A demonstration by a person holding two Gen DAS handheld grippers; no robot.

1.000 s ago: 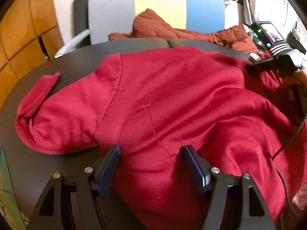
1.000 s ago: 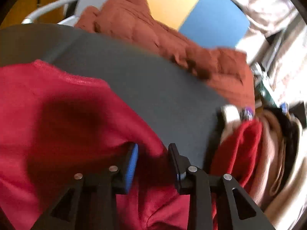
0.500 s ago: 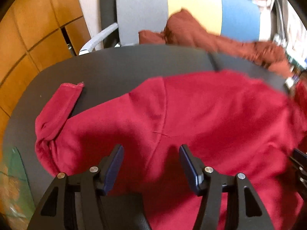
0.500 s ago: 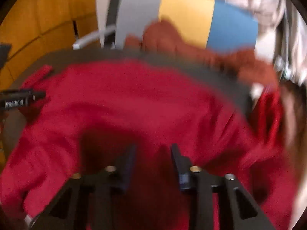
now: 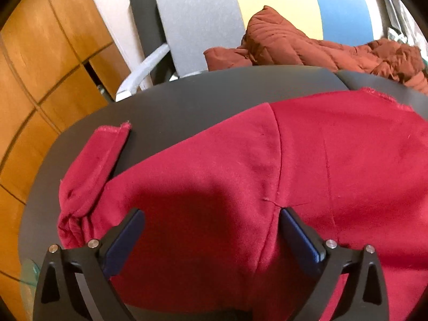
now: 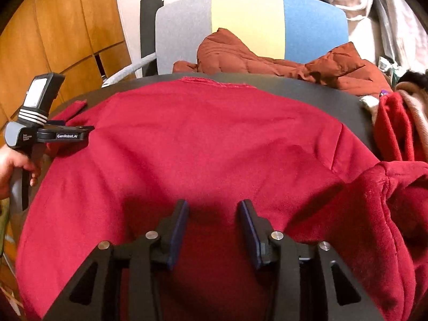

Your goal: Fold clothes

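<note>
A red sweatshirt (image 6: 208, 144) lies spread over a dark round table (image 5: 187, 101). Its left sleeve (image 5: 93, 165) is bent back at the table's left, cuff pointing away. Its right sleeve (image 6: 374, 214) lies bunched at the right. My left gripper (image 5: 211, 214) is open, its jaws wide apart just above the cloth near the left armpit seam. It also shows in the right wrist view (image 6: 64, 135) at the garment's left edge. My right gripper (image 6: 212, 206) is open and empty above the lower middle of the sweatshirt.
A grey, yellow and blue chair (image 6: 248, 24) stands behind the table with a rust-brown quilted jacket (image 6: 267, 58) on it. More clothes (image 6: 396, 123) are heaped at the table's right. Wooden cabinets (image 5: 40, 67) stand to the left.
Both grippers have swung left and pulled back. The right wrist view went from the table's right edge to the whole sweatshirt. The left gripper now sits over the left armpit, jaws wider.
</note>
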